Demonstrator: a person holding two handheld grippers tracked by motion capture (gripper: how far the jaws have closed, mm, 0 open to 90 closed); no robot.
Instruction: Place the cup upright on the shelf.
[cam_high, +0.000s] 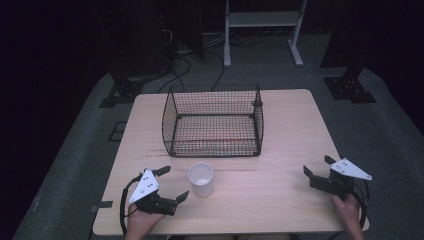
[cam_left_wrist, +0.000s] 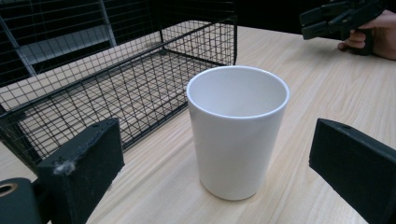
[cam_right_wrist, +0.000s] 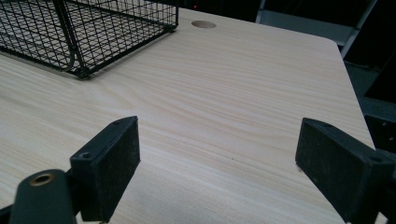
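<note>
Wire basket (cam_high: 214, 121) stands just behind white cup (cam_high: 201, 179) on table (cam_high: 280, 150).

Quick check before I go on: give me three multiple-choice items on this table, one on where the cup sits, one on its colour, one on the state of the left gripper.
1. Where does the cup stand?
A. inside the wire basket
B. on the table, on the near side of the wire basket
C. at the far right corner of the table

2. What colour is the cup?
A. white
B. red
C. black

3. How is the left gripper?
A. shut on the cup
B. shut, holding nothing
C. open, beside the cup

Answers:
1 B: the high view shows it on bare table on the near side of the wire basket.
2 A: its wall and inside are white in the left gripper view.
3 C: both jaws stand apart, clear of the cup's sides.
</note>
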